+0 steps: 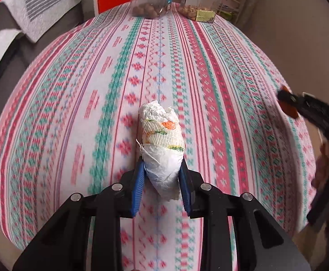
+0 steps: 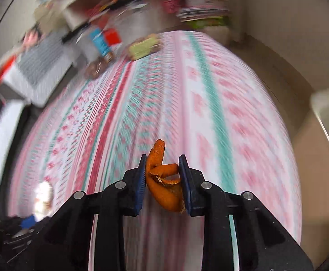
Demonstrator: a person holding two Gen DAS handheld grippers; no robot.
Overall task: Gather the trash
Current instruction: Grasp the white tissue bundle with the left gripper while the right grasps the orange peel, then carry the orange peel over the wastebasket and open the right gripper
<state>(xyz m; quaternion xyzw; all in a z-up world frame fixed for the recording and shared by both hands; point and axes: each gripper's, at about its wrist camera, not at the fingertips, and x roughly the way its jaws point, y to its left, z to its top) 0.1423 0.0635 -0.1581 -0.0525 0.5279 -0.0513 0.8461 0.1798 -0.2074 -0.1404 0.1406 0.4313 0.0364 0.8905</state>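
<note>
While crumpled, paper wad point(image 1: 162, 149) shows orange print (possibly carrots).

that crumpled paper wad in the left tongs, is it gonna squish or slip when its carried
The crumpled paper wad probably squishes: the left tongs pinch its narrowed lower end between blue pads. It looks light, being only wadded tissue. Slipping seems unlikely, since its creased surface meets ribbed pads, though the long free end may droop.

The left gripper point(image 1: 162, 171) points steeply down, jaws clamped on a load. The right gripper point(image 2: 163, 176), likewise tilted down, pinches something too.
</note>
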